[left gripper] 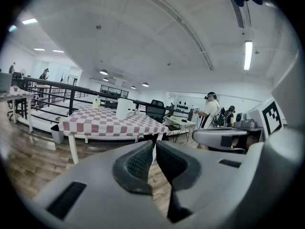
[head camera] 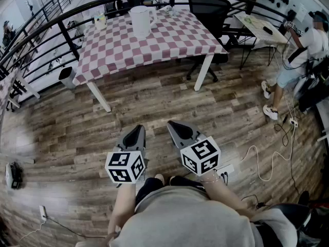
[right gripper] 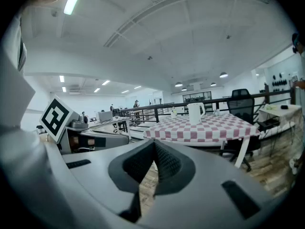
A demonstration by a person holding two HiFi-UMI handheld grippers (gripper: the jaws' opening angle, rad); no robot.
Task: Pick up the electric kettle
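Observation:
A white electric kettle stands near the far edge of a table with a red and white checked cloth. It also shows small in the left gripper view as the kettle and in the right gripper view as the kettle. My left gripper and right gripper hang side by side over the wooden floor, well short of the table. Both are shut with nothing between their jaws. The left gripper and right gripper point toward the table.
A black office chair stands behind the table's right corner. A person stands at the right by a small desk. Black railings curve round the back. A bin sits left of the table. Cables lie on the floor at right.

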